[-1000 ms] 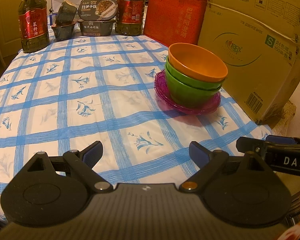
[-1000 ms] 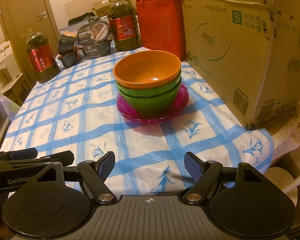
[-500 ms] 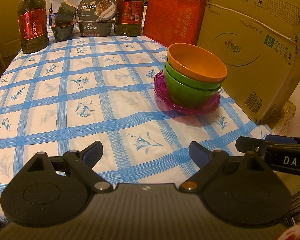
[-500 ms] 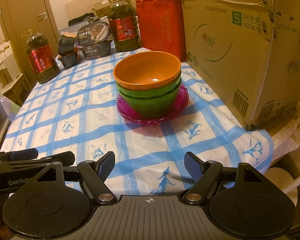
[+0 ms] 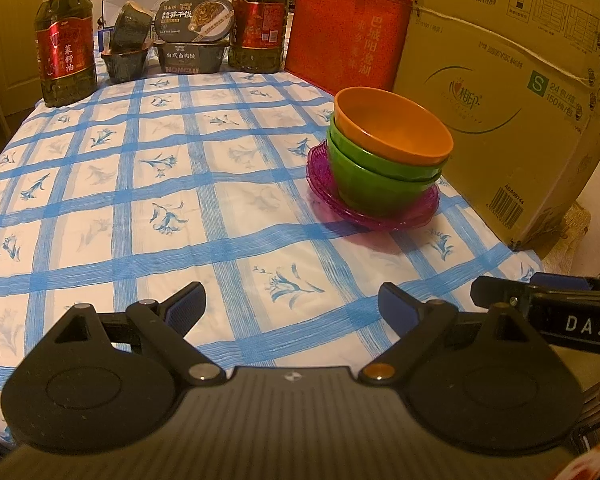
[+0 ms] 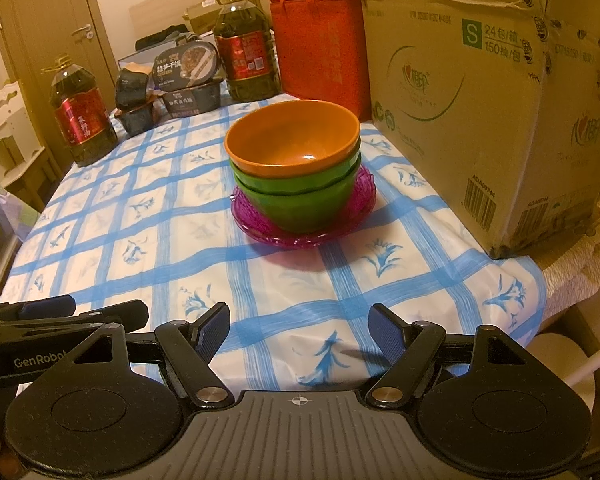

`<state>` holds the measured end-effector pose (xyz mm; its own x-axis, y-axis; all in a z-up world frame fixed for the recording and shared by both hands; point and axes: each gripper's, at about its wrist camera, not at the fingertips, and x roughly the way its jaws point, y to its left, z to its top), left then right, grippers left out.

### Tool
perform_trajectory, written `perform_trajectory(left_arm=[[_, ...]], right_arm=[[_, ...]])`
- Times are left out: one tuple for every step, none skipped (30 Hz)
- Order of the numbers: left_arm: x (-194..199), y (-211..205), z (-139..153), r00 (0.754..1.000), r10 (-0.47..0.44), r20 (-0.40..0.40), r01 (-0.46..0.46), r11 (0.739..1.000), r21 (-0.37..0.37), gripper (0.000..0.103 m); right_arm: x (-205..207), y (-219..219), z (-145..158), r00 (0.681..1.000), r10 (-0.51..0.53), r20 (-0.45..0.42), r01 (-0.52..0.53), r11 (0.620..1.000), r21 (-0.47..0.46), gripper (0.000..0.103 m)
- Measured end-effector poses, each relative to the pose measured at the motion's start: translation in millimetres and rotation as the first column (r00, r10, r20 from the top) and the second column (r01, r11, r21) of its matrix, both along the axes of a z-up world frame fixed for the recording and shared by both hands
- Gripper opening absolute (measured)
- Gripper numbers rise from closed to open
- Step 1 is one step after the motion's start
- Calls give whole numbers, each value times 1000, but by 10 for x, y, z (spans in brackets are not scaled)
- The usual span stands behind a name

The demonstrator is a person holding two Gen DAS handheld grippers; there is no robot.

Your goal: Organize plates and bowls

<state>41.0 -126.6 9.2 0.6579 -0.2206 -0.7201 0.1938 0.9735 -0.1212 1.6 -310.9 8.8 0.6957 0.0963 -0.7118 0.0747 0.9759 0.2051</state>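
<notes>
An orange bowl [image 5: 396, 132] sits nested in a green bowl [image 5: 376, 184], both stacked on a purple plate [image 5: 328, 196] at the right side of the table. The same stack shows in the right wrist view: orange bowl [image 6: 292, 144], green bowl [image 6: 300, 204], purple plate [image 6: 260, 228]. My left gripper [image 5: 292, 300] is open and empty, low over the table's near edge, well short of the stack. My right gripper [image 6: 298, 324] is open and empty, also at the near edge, facing the stack.
A large cardboard box [image 5: 512, 120] stands right of the stack, a red bag [image 5: 344, 40] behind it. Two oil bottles [image 5: 66, 48] [image 5: 260, 20] and food boxes [image 5: 192, 40] line the far edge. The blue-checked tablecloth [image 5: 140, 200] covers the table.
Both grippers have drifted very slightly; the stack and everything else stays as it was. Both grippers stay open.
</notes>
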Motion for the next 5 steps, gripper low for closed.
perform_trajectory(left_arm=[[-4,6,0,1000,3,4,-3,1000,-1,92],[-3,9,3,1000,7,10,-7,1000,-2,92],[0,13,5,1000,11,13,-11,1000,-2,92],[-9,34,-3,1000,13,14,-13,1000,-4,92],[-3,46,-5,1000,14,11,-14,1000,-10,92]], right_arm=[[-3,2,-1,1000,0,1,0,1000,0,76],[4,-2,-1,1000,0,1,0,1000,0,76],[6,-2,-2,1000,-1,-1,1,1000,0,76],[-6,0,-7,1000,-1,-2,1,1000,0,76],[-6,0,-7,1000,-1,-1,1,1000,0,76]])
